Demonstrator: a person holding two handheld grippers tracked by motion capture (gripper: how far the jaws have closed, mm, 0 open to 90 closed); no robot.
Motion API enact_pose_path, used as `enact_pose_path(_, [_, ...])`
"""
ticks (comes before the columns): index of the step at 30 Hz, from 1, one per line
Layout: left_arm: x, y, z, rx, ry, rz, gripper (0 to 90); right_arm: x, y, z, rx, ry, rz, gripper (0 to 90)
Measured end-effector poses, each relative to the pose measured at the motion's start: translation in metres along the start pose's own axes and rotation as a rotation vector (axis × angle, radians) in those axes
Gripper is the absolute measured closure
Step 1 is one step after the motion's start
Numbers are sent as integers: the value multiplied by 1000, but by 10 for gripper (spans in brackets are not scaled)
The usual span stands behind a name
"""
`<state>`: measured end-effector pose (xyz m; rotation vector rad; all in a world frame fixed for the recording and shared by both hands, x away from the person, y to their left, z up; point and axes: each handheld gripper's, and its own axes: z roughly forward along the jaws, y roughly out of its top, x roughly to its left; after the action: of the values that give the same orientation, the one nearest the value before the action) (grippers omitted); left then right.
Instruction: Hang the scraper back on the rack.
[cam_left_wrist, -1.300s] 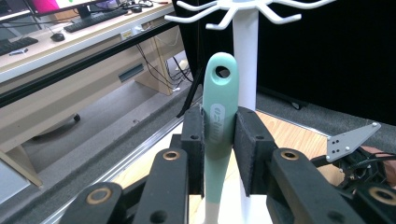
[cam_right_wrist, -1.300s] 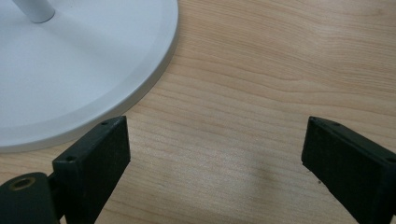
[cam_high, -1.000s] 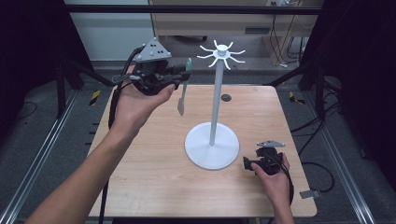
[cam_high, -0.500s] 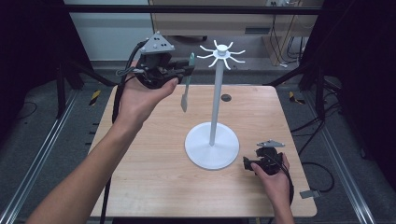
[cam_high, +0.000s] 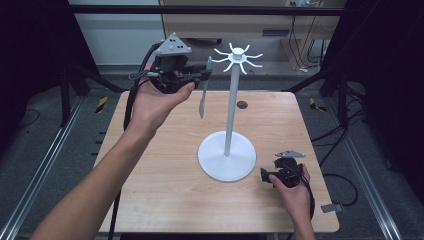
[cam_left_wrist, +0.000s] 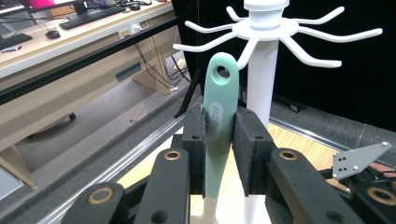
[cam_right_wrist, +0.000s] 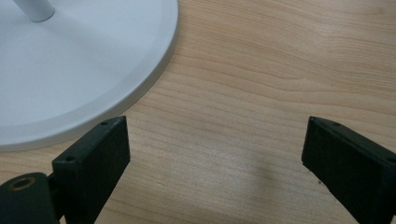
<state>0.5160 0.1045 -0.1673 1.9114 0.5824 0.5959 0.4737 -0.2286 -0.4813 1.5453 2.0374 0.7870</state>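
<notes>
Work: hanging a kitchen tool with a mint-green handle on a white stand whose top carries a ring of hooks.

Progress: the tool is already lifted off the counter and held up at hook height; by the look of it the pick-up is done and the hanging is not, since the hole at the handle's end sits on no hook.

Left claw: clamped on the green handle, one black pad pressed against each side, a little below the hole.

Tool position: upright, handle end up, pale blade hanging down below the claw, in the air over the far left part of the counter.

Tool against stand: just beside the nearest hook tips, to the left of the pole in the high view, not touching them.

Right claw: jaws wide apart with nothing between them, resting low on the counter just beside the stand's round base.

Left to do: probably bring the hole over a hook tip, slide it on and let go.
</notes>
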Motion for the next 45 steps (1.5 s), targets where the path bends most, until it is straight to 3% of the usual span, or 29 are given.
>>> enact_pose_path(4, [0, 0, 1, -4, -6, 1, 827, 0, 0, 0, 2, 0, 1, 80])
enact_pose_path(14, [0, -1, 4, -11, -13, -8, 830, 1, 0, 1, 10, 0, 3, 80])
enact_pose_path(31, [-14, 1, 1, -8, 40, -18, 821, 1, -1, 1, 16, 3, 1, 79])
enact_pose_path(45, [-18, 3, -2, -32, 52, -32, 816, 2, -1, 2, 18, 5, -1, 78])
